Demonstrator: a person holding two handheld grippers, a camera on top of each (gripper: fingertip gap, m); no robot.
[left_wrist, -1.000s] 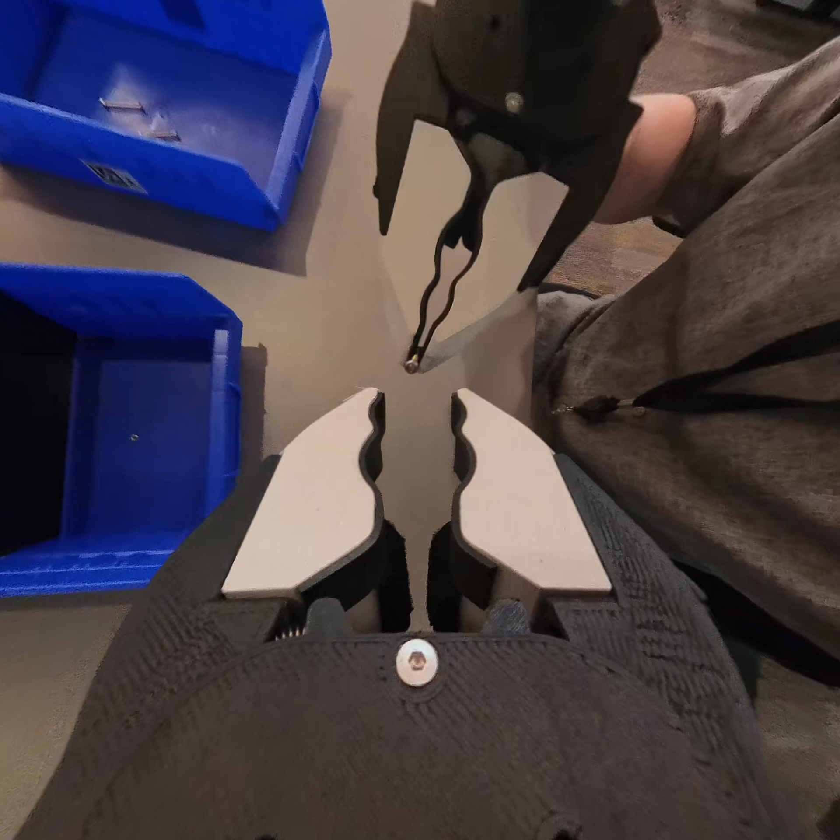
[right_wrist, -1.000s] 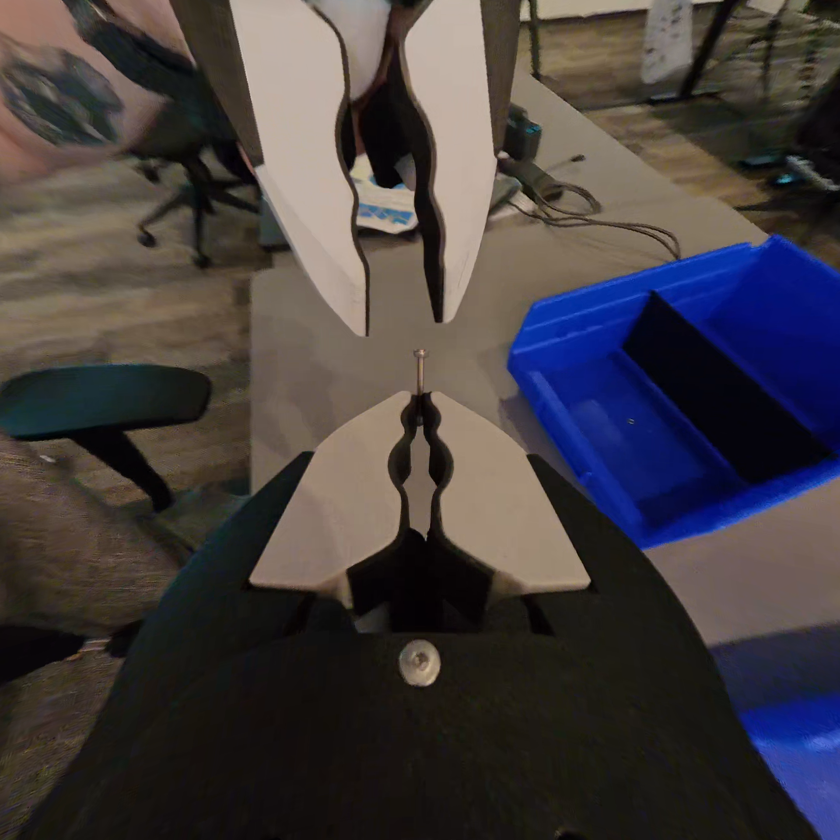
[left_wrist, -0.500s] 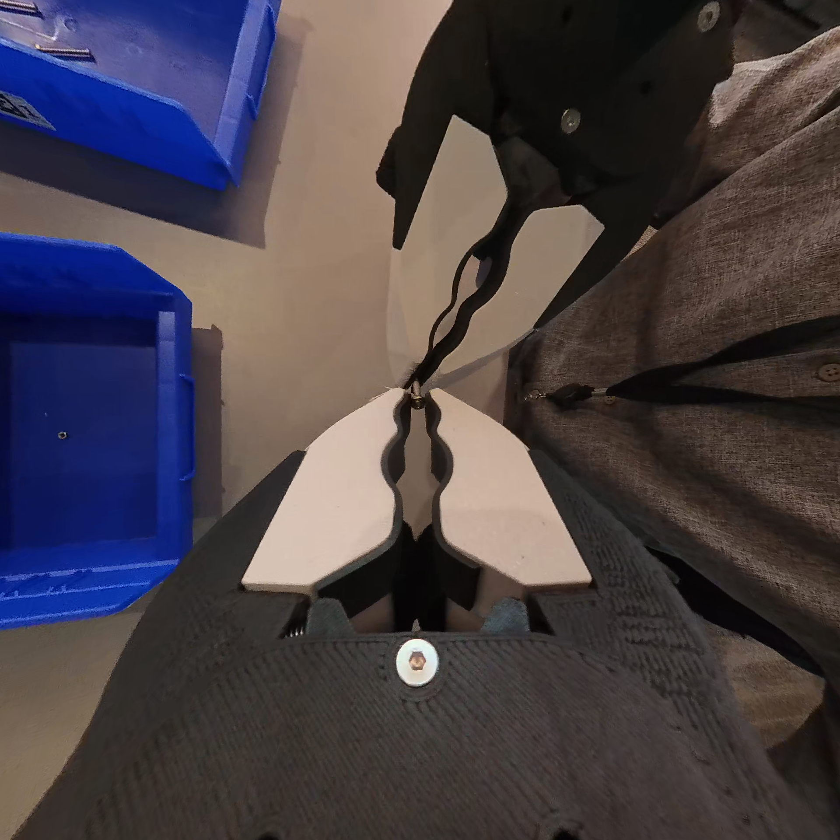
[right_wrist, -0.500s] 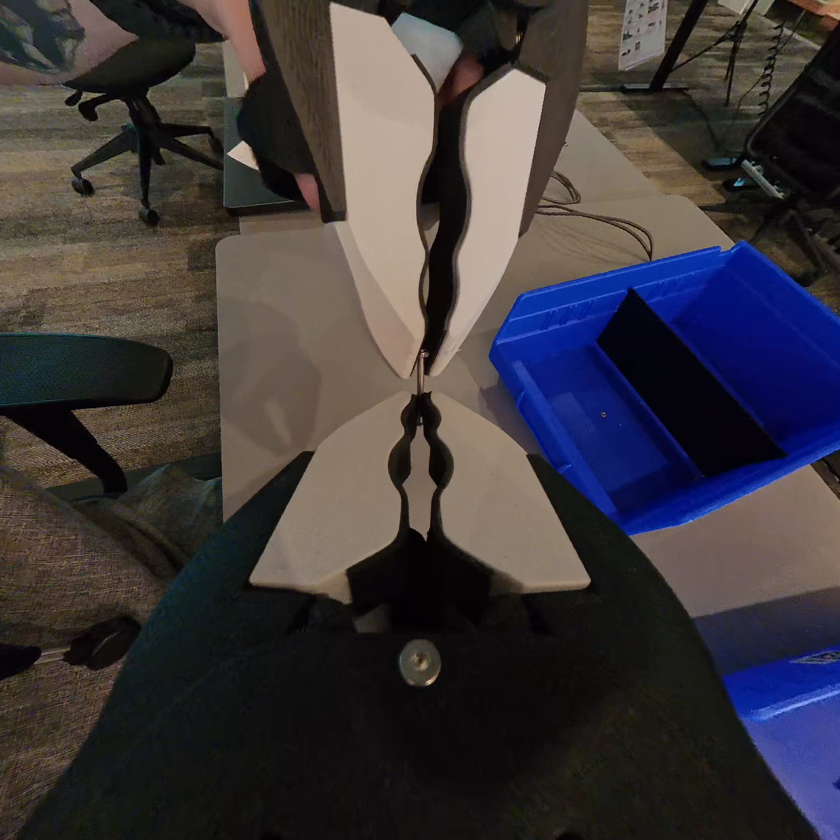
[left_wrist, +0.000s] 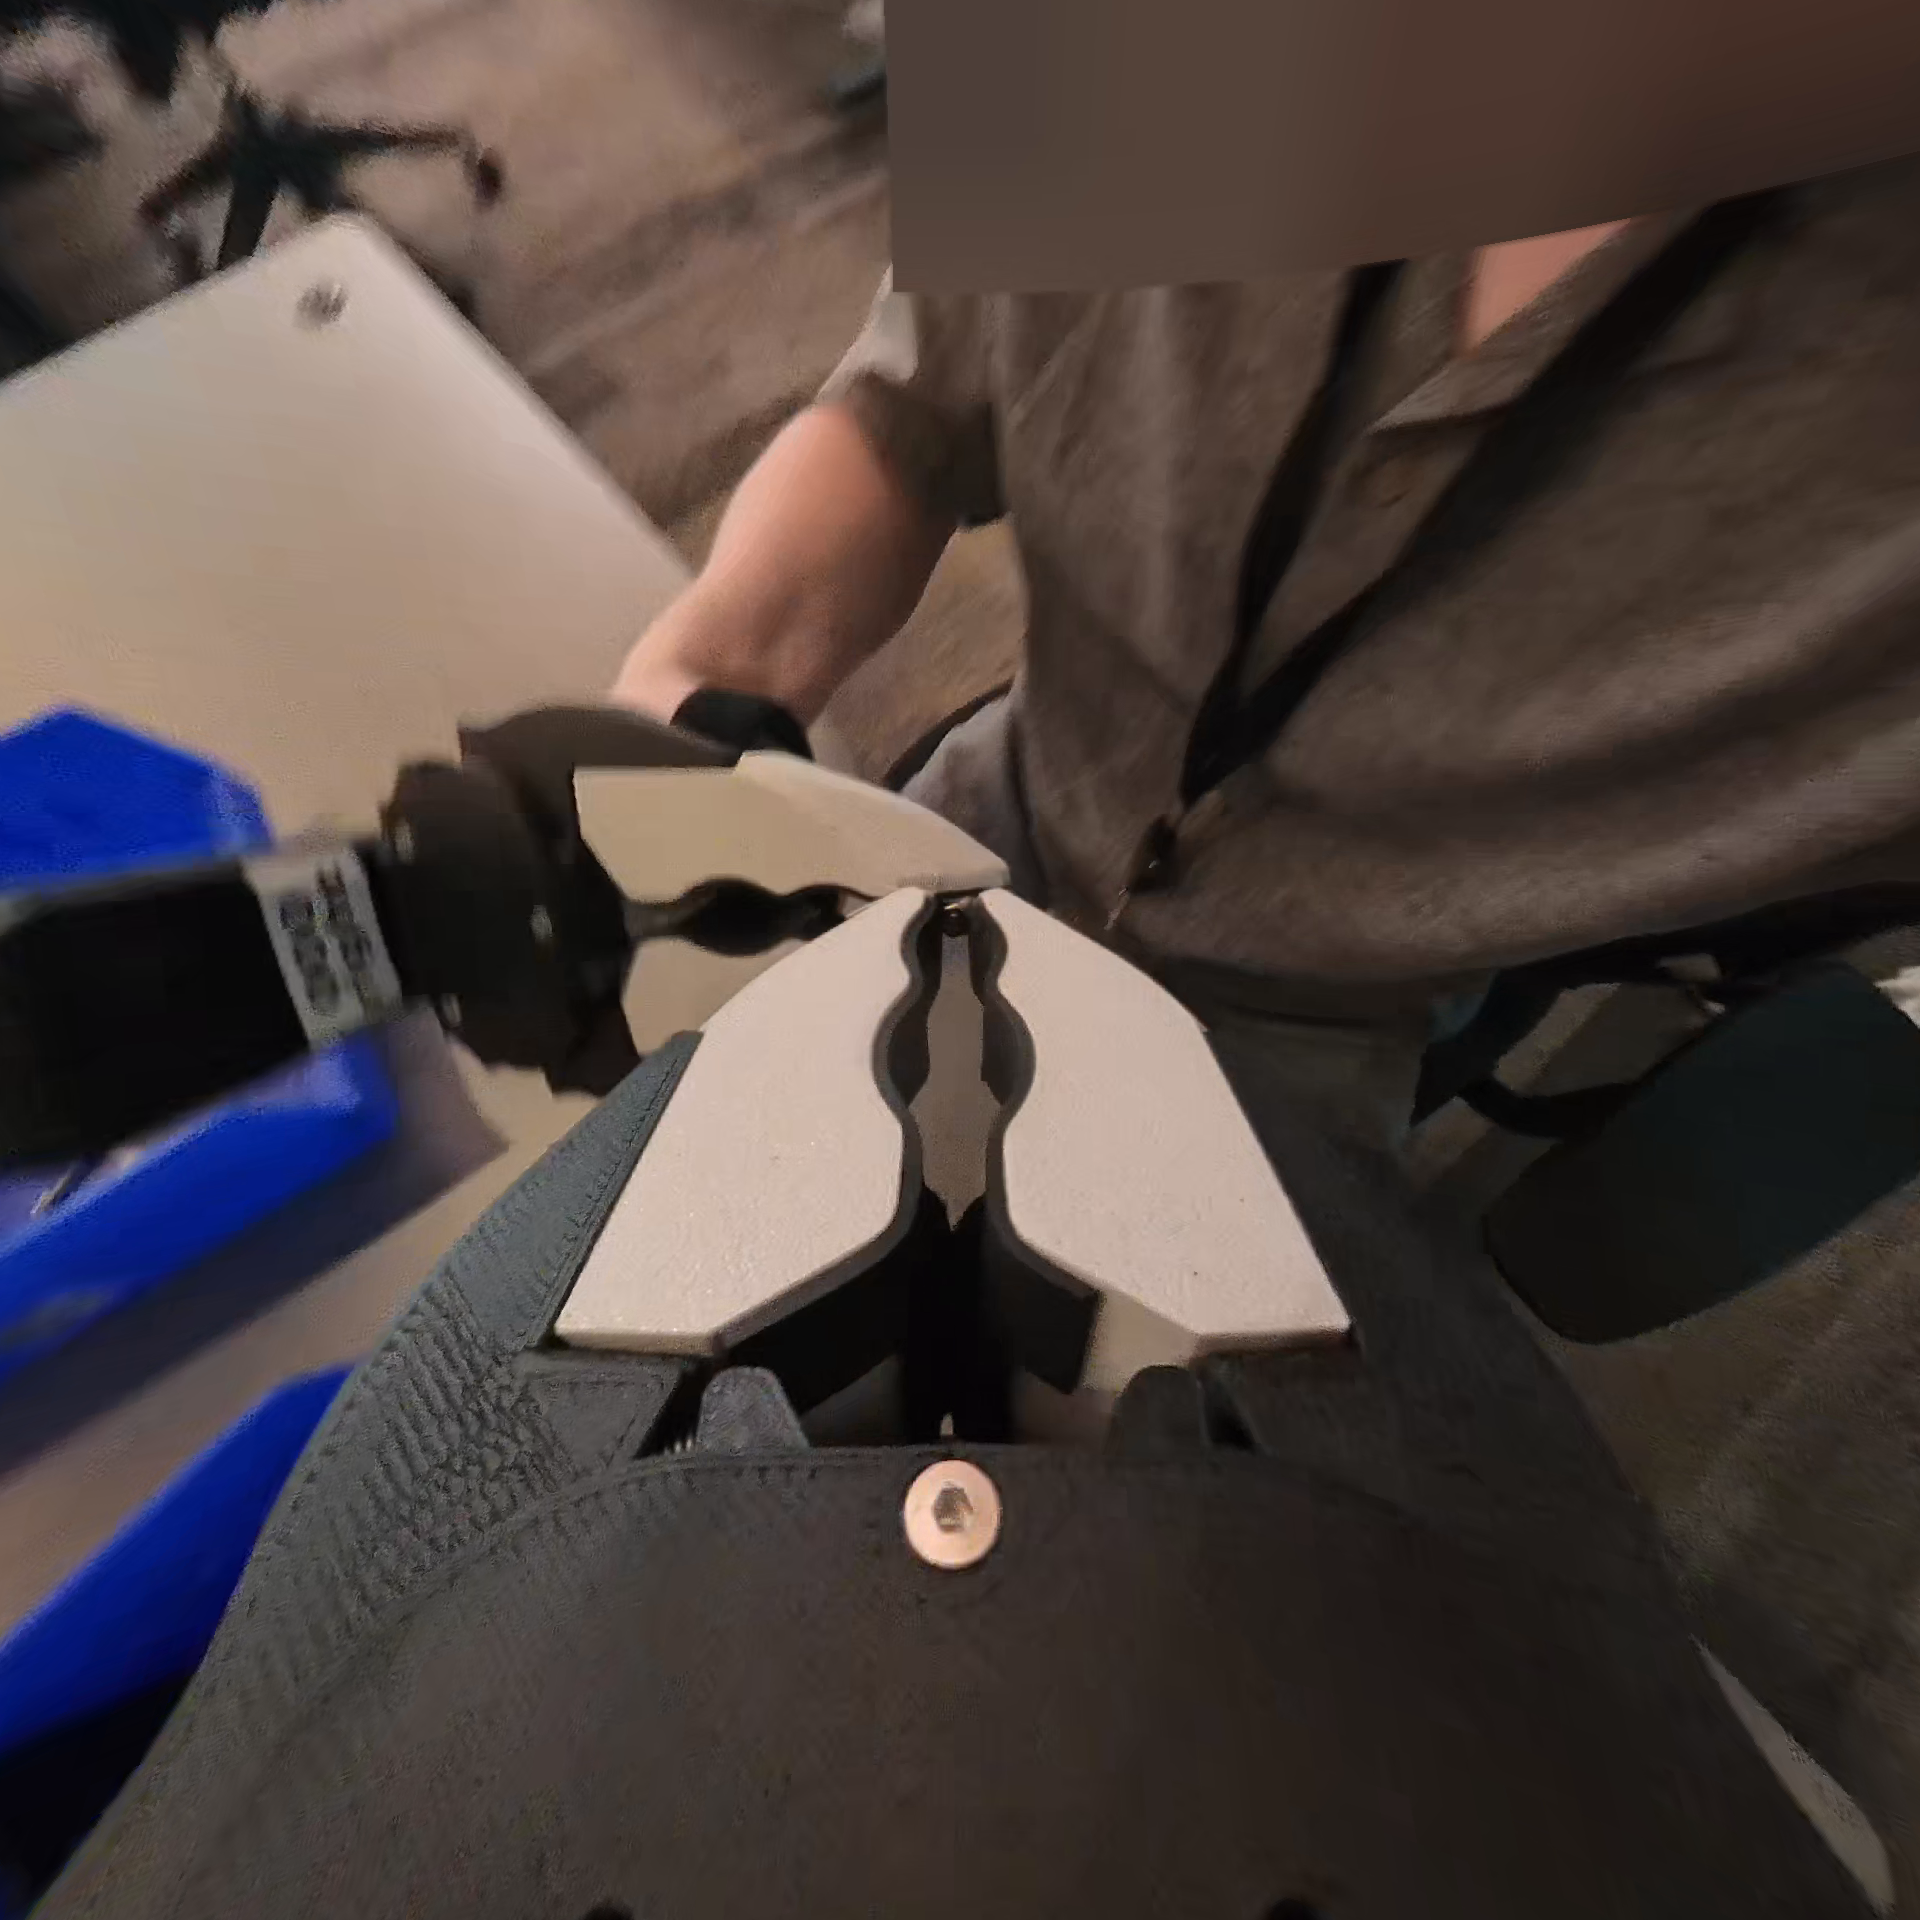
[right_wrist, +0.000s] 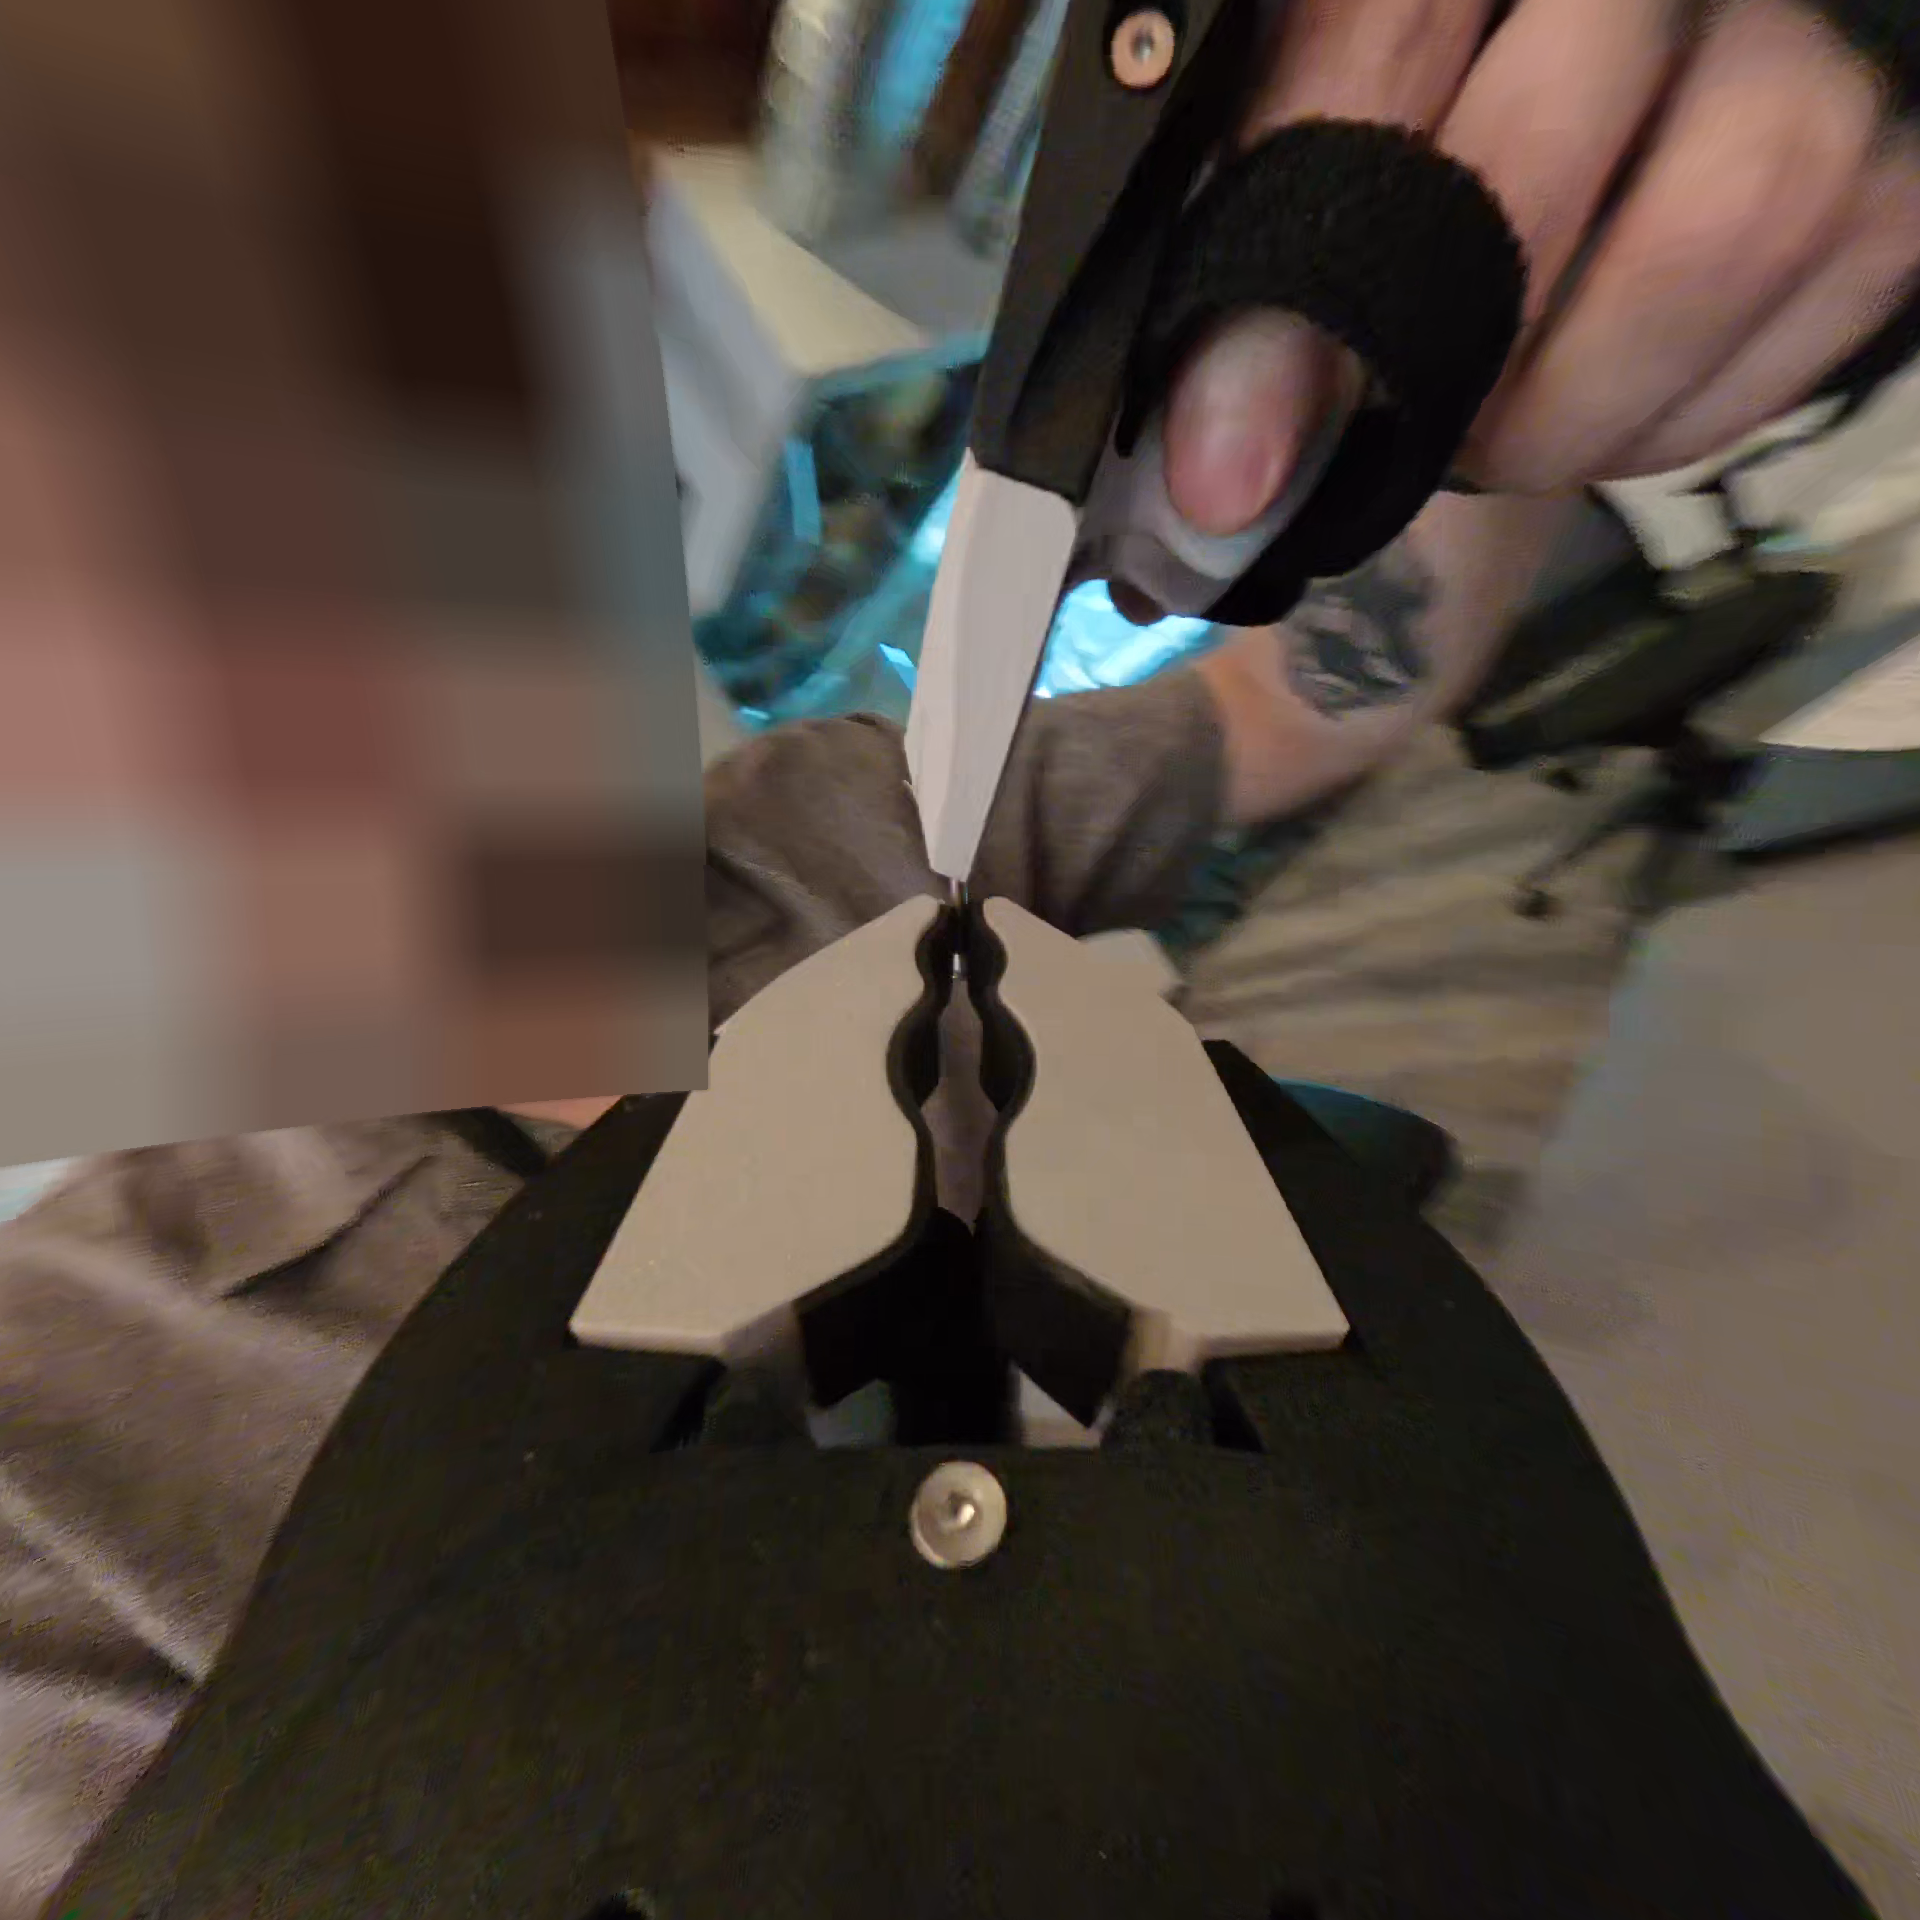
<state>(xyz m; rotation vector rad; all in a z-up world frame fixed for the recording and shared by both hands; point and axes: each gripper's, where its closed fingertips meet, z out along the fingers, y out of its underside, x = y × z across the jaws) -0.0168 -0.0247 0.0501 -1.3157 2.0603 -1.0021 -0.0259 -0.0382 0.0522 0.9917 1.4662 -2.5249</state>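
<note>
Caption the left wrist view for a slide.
Two tongs, left and right, meet tip to tip on a small screw beside blue bins.

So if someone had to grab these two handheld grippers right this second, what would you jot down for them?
Left gripper: fingers shut on the small screw, at their very tips.
Right gripper: fingers shut on the same screw, tip to tip with the left one.
The screw is in the air, in front of the person's grey shirt, clear of the table.
The blue bins sit on the table beyond the right gripper; what is in them is too blurred to tell.
Neither gripper has let go.
</note>
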